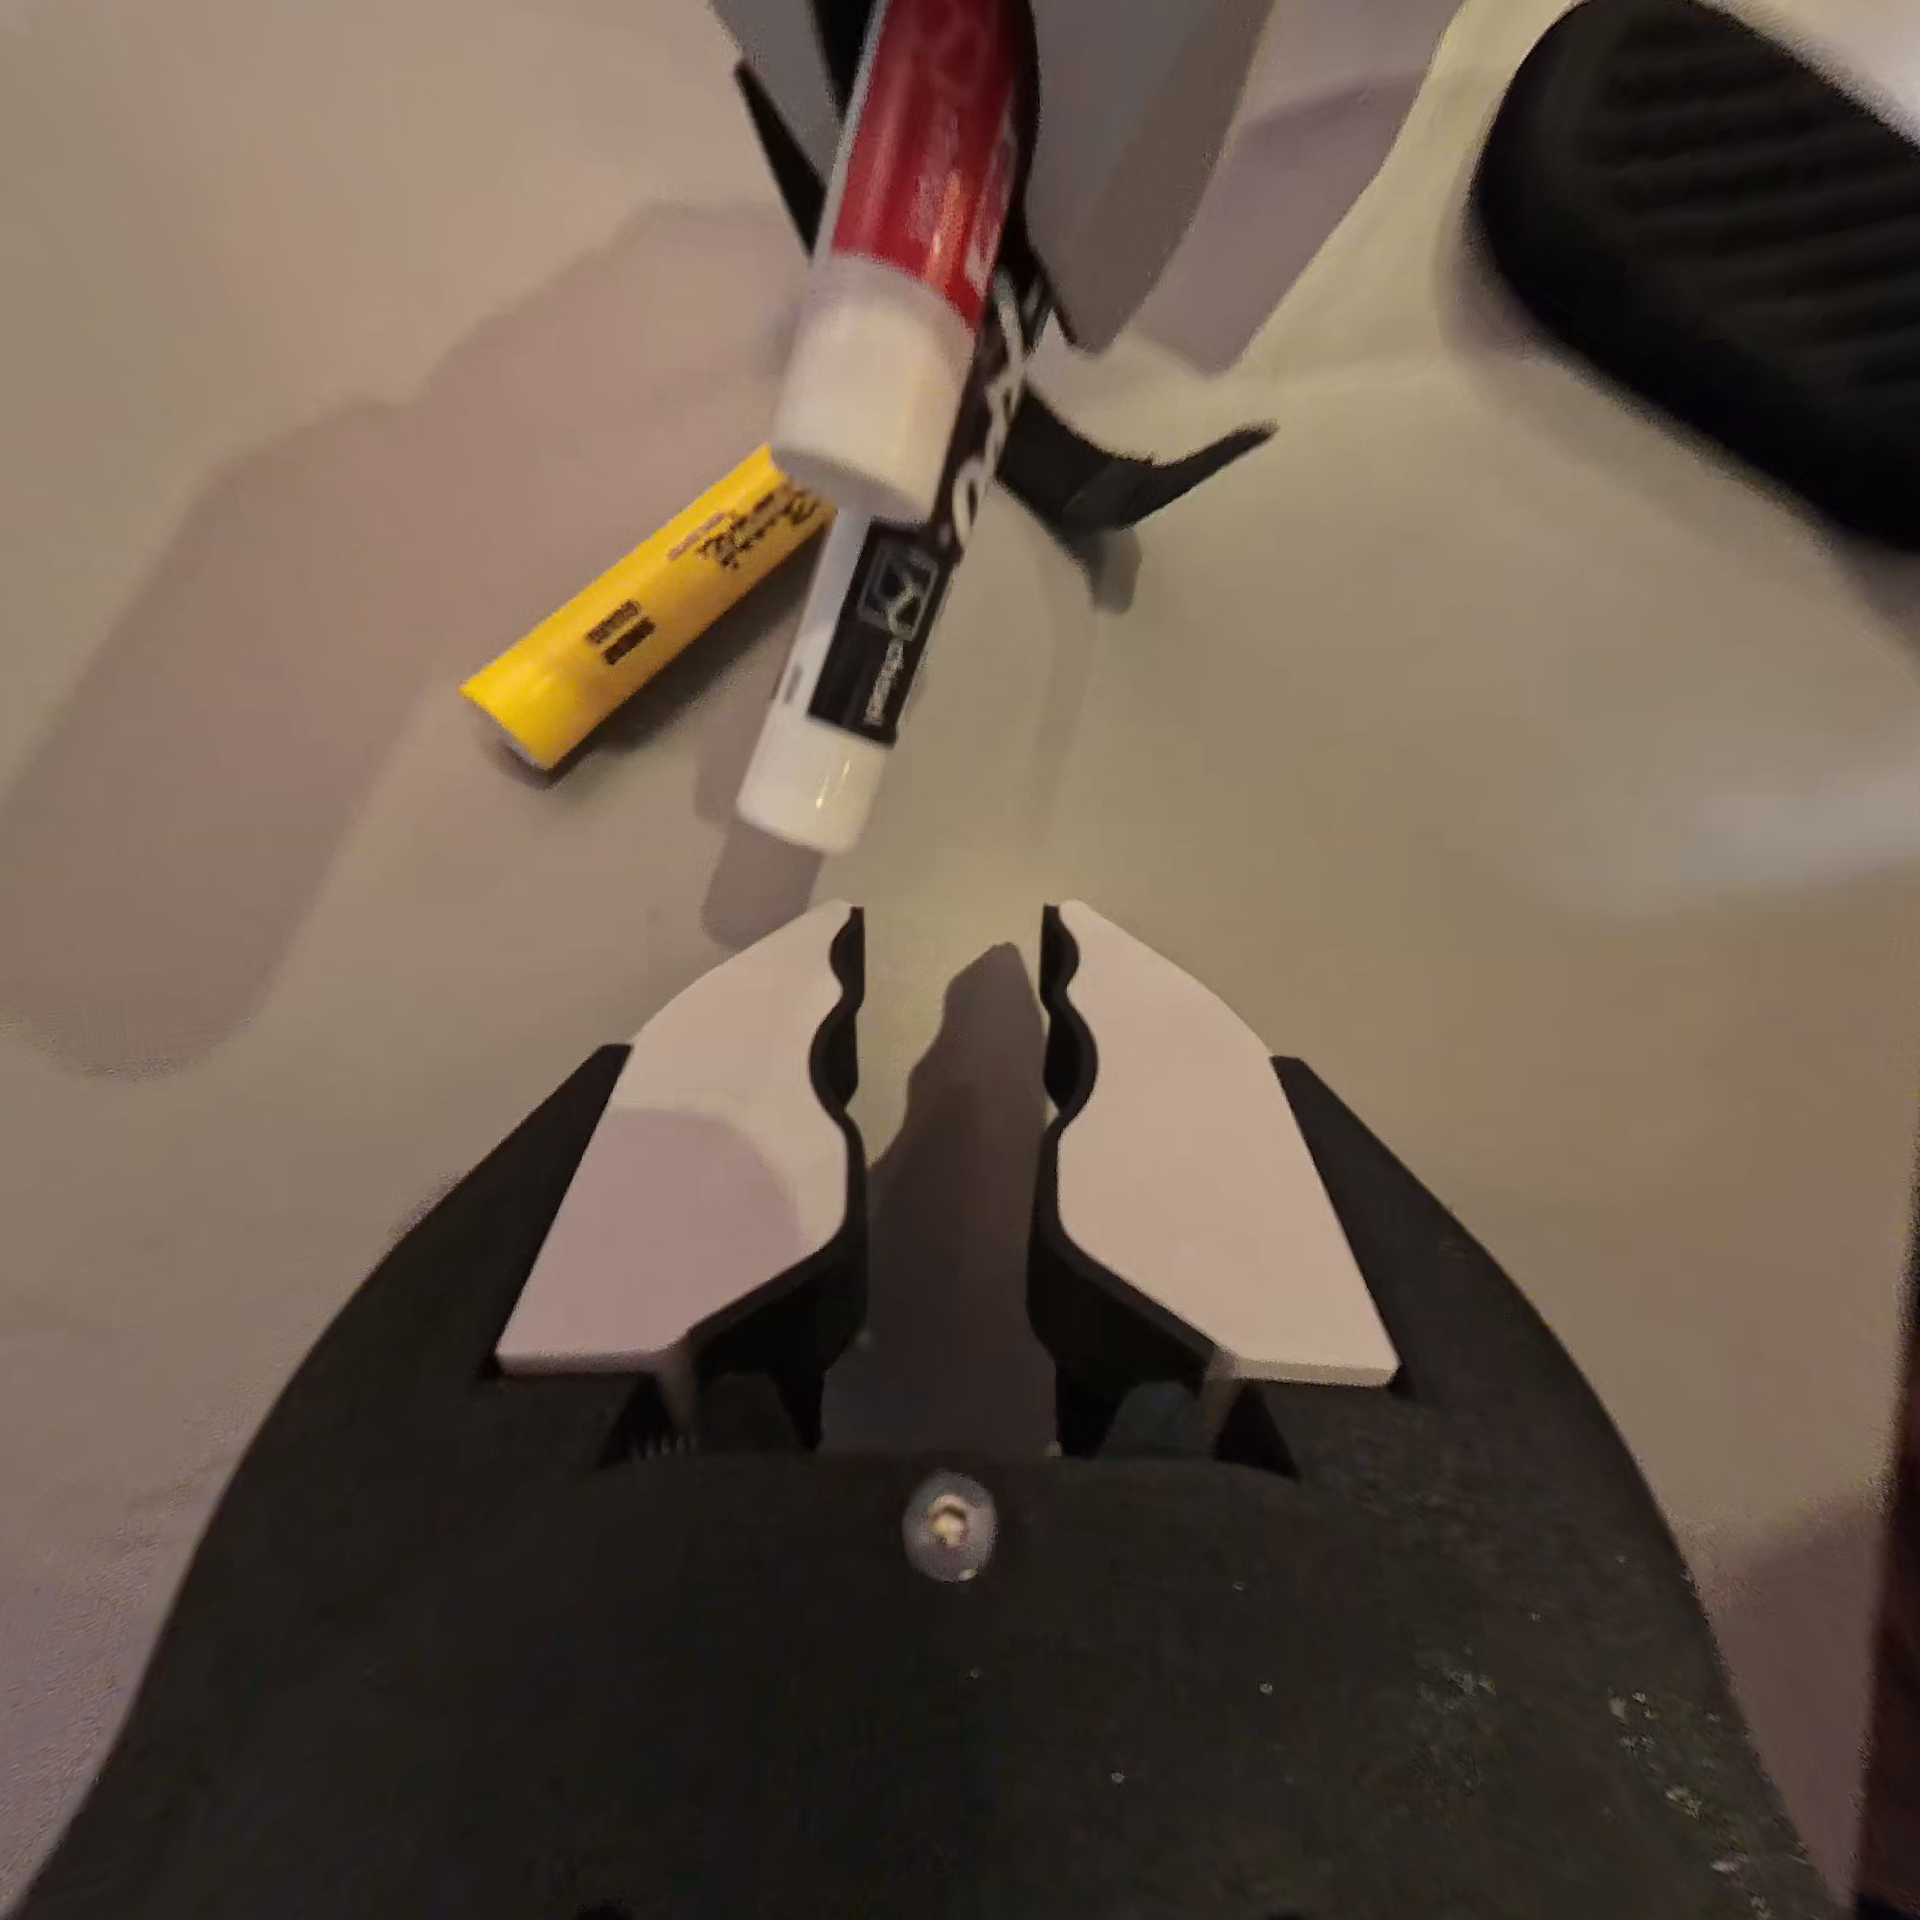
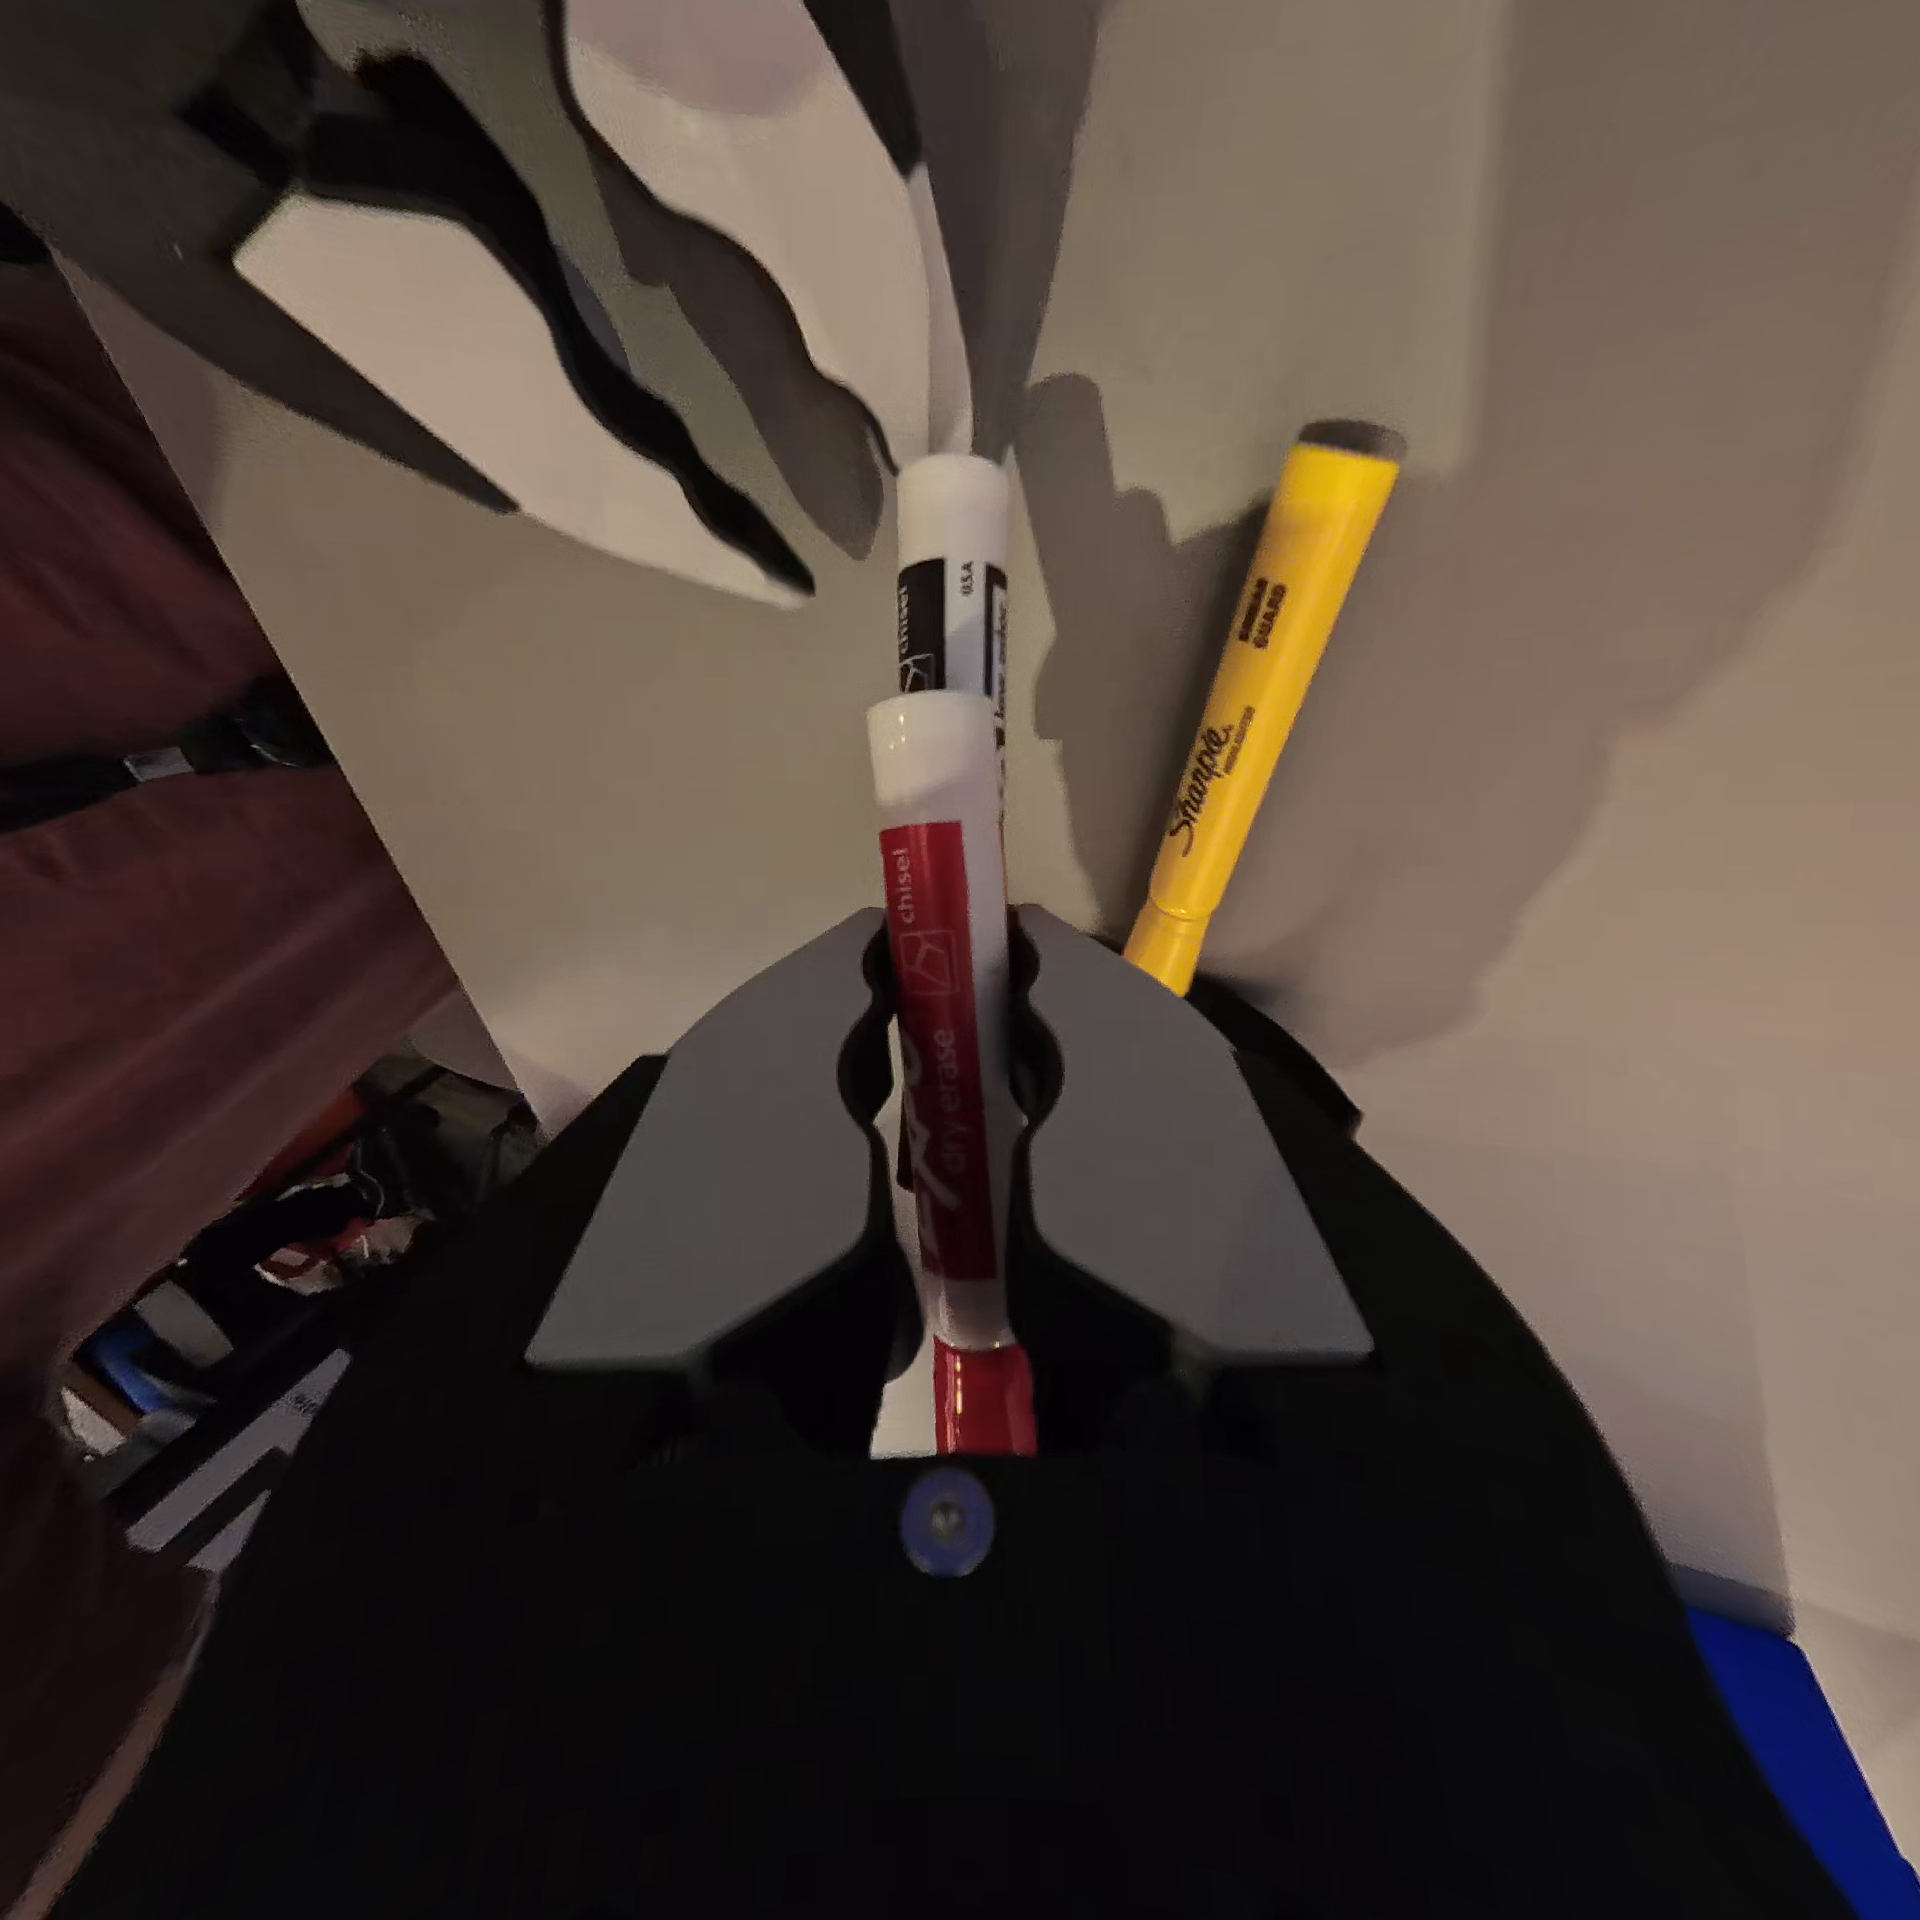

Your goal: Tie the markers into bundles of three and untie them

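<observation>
My right gripper is shut on a red marker, with a black-labelled marker pressed alongside and sticking out farther. In the left wrist view the red marker and black marker slant down from a right finger, their ends just above the table. A yellow highlighter lies loose on the table beside them; it also shows in the right wrist view. A black strap lies behind the markers. My left gripper is open and empty, just short of the black marker's end.
The white table has its edge at the left of the right wrist view, with dark red cloth and floor clutter beyond it. A blue object sits at the lower right. The left gripper hangs over the marker ends. The gap from one gripper's tips to the other's is roughly 8 cm. Between my right fingertips and the black strap there is roughly 7 cm.
</observation>
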The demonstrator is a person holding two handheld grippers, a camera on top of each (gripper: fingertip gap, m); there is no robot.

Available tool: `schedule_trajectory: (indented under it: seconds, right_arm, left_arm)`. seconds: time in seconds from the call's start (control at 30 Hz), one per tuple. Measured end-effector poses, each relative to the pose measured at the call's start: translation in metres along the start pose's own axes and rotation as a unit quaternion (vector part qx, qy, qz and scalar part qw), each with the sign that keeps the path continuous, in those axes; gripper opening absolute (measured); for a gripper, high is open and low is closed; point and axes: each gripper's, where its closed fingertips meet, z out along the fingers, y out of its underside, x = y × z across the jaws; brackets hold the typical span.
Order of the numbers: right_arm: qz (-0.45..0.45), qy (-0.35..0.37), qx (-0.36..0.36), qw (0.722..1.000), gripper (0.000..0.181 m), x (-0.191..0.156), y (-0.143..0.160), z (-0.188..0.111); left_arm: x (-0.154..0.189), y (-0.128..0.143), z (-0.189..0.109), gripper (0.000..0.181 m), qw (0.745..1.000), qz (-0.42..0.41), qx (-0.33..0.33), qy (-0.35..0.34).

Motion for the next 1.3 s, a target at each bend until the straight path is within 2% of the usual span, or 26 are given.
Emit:
schedule_trajectory:
  seconds: [0.1, 0.27, 0.6, 1.3]
  right_arm:
    - [-0.007, 0.004, -0.006, 1.0, 0.02, -0.005, -0.009, 0.001]
    - [-0.014, 0.01, -0.034, 0.999, 0.02, -0.011, -0.01, 0.004]
    - [-0.006, 0.017, -0.079, 0.997, 0.019, -0.012, -0.001, 0.012]
    - [0.01, 0.004, -0.06, 0.998, 0.019, -0.012, -0.003, 0.017]
  left_arm:
    - [0.002, -0.005, 0.001, 0.03, 0.998, -0.047, 0.024, 0.028]
    - [0.0, 0.001, 0.005, 0.022, 0.999, -0.045, 0.018, 0.023]
    - [0.0, 0.001, 0.009, 0.021, 0.999, -0.041, 0.015, 0.021]
    - [-0.002, 0.002, 0.008, 0.022, 0.999, -0.03, 0.008, 0.012]
